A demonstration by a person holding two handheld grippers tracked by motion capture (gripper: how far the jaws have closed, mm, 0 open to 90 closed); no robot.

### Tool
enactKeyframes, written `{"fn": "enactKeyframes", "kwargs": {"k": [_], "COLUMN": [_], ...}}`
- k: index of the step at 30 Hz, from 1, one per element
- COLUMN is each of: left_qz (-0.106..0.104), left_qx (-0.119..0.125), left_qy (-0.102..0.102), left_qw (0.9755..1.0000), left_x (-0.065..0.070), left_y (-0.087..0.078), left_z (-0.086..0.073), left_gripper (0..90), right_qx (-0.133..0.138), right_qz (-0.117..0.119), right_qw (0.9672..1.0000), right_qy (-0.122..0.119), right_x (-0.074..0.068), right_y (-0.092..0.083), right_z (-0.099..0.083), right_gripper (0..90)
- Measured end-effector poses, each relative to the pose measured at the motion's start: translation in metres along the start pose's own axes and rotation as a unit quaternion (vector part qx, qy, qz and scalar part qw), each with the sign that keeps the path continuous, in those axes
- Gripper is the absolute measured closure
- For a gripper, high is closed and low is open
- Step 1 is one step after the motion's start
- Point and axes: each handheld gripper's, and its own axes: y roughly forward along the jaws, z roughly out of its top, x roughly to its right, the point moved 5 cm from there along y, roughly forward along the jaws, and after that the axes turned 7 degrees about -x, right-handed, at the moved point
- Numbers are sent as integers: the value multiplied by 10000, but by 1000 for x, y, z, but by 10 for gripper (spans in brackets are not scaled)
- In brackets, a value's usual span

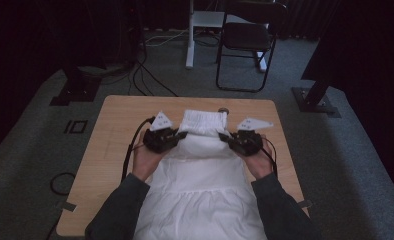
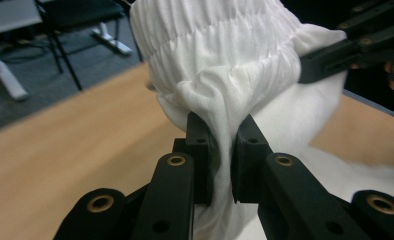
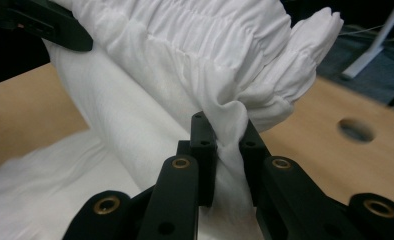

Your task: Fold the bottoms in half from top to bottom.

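White garment (image 1: 201, 165) on table (image 1: 110, 145); both grippers' fingers (image 2: 201, 145) pinch gathered waistband.

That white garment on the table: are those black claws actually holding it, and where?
Yes. The left claw and the right claw each pinch a bunch of the white garment just below its gathered, elasticated end, one at each side, lifting that end off the table.

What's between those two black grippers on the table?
In the high view, the white garment: its gathered top spans from the left gripper to the right gripper, each pinching a side.
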Motion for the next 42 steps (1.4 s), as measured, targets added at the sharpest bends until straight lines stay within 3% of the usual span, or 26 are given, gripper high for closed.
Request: {"fn": "enactKeyframes", "kwargs": {"k": [1, 2, 4, 6, 10, 12, 14, 18, 21, 27, 30, 33, 39, 42], "left_qz": [0, -114, -243, -314, -483, -545, -537, -505, -363, -109, 60, 313, 620, 773], "left_qx": [0, -99, -237, -549, -1354, -1572, -1563, -1513, -1542, -1614, -1624, -1657, -1763, -1868], "left_qy": [0, -8, -118, -168, -248, -376, -397, -523, -585, -602, -594, -549, -558, -448], "left_qw": [10000, 9999, 9994, 9979, 9893, 9853, 9854, 9858, 9856, 9850, 9849, 9842, 9808, 9783], "left_x": [0, 12, 21, 30, 41, 43, 40, 32, 29, 20, 3, -23, -71, -83], "left_y": [0, -2, 0, 7, 34, 46, 55, 65, 69, 82, 92, 103, 120, 129], "left_z": [0, -17, -37, -62, -113, -132, -141, -140, -135, -123, -115, -106, -91, -82], "left_gripper": [810, 810, 804, 799, 795, 795, 796, 795, 793, 786, 786, 787, 788, 787], "right_qx": [0, -44, -225, -463, -1121, -1364, -1597, -1780, -1751, -1794, -1822, -1781, -1706, -1699], "right_qz": [0, 80, 188, 261, 418, 482, 492, 448, 426, 163, 64, -59, -107, -109], "right_qw": [10000, 10000, 9996, 9986, 9928, 9894, 9857, 9827, 9832, 9836, 9831, 9835, 9835, 9827], "right_qy": [0, 12, -48, -57, 26, 148, 239, 236, 302, 98, 160, 308, 588, 733], "right_x": [0, -6, -21, -31, -42, -43, -43, -40, -30, -1, 14, 25, 39, 47], "right_y": [0, -2, -3, 2, 23, 35, 46, 57, 66, 93, 111, 127, 150, 158], "right_z": [0, -8, -31, -52, -98, -116, -128, -133, -129, -108, -93, -81, -63, -57], "right_gripper": [827, 826, 824, 823, 820, 821, 821, 821, 822, 819, 815, 811, 798, 795]}}
